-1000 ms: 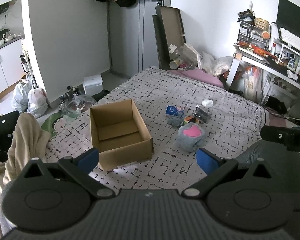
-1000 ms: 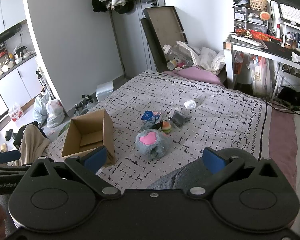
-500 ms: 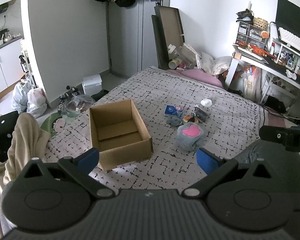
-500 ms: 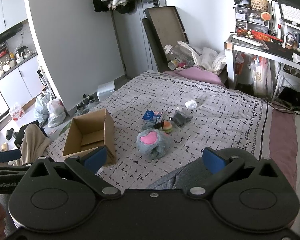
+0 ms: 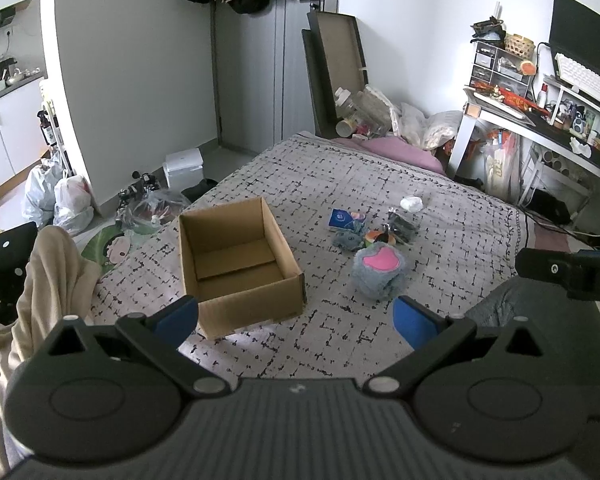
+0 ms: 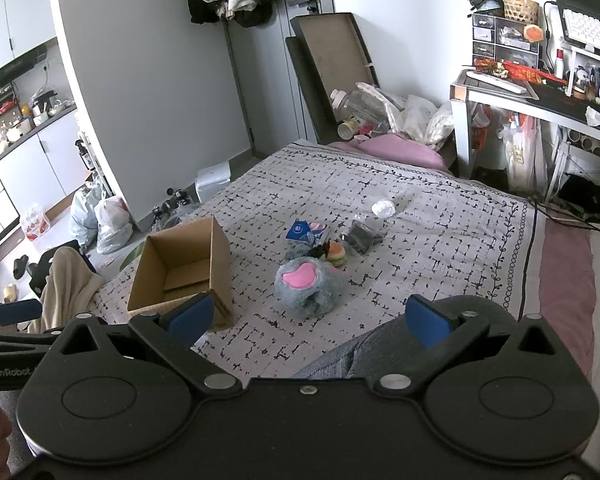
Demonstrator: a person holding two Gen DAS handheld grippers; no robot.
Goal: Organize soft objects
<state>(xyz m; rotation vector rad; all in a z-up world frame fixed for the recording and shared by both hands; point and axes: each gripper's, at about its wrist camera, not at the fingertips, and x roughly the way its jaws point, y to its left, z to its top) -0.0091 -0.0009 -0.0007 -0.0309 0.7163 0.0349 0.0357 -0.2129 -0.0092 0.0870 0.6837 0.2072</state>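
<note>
While both tools hang above the near end of the bed, the left gripper has its blue pads spread wide with nothing between them, and the right gripper is likewise spread and empty. Ahead of the left gripper lies a strip of bare patterned bedspread, then the cardboard box, which sits close to the bed's left edge, with the floor and its bags beyond. Between the box and the soft items a lane of bedspread is open; past the items the cover runs clear to the pink pillow at the far end. A grey-clad leg occupies the near right of the bed. The box stands upright with its top open; only folded bottom flaps show inside. To its right rests the grey plush paw with a pink pad, apart from the box. Just behind it cluster a small grey plush, a burger-shaped toy, a blue packet and a dark packet; a white wad lies farther back. Lettering "GenRobot" is readable on the left tool's body in the right wrist view; the packet's print is too small to read.
</note>
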